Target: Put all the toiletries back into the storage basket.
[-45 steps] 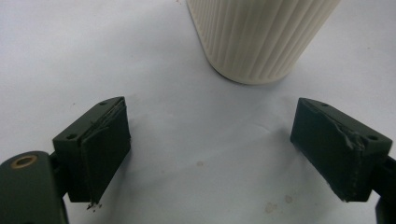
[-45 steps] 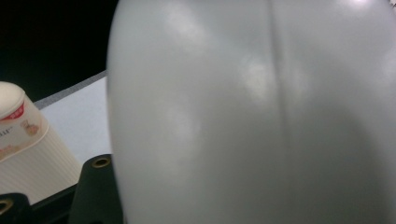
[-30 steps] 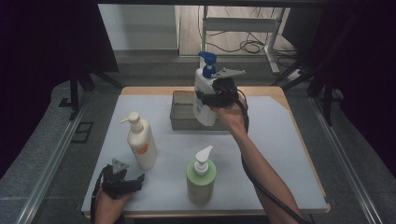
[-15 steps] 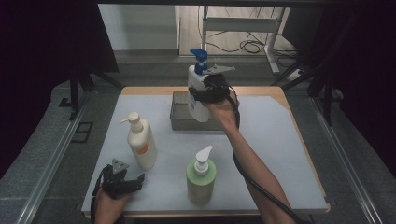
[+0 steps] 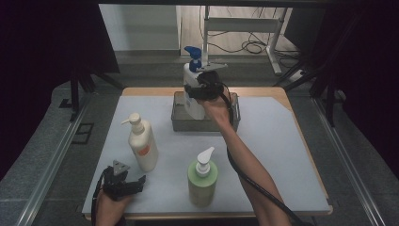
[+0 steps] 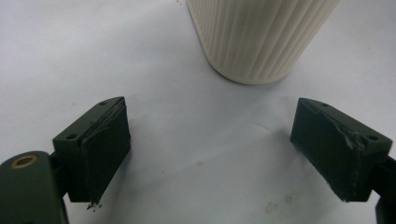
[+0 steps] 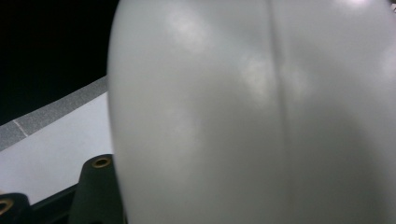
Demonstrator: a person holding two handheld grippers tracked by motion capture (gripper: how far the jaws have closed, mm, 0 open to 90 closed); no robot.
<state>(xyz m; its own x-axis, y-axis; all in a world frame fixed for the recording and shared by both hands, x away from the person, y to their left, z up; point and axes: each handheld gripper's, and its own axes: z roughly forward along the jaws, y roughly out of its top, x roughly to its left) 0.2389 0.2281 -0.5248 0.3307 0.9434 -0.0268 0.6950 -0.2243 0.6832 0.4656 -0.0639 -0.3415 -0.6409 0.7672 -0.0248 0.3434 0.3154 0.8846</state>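
Bottle (image 5: 192,96), clamped upright in the right gripper (image 5: 203,89) above the far tray (image 5: 181,123), should go straight down between the walls, while the left gripper (image 5: 126,184) rests open, empty, near-left.

- Both forearms are showing bare, with no sleeves.
- Black left gripper (image 5: 123,182) is carrying a grey three-cornered plate.
- Black right gripper (image 5: 205,88) is trailing a black cable.
- Brass-ringed screw holes are showing on black jaws.
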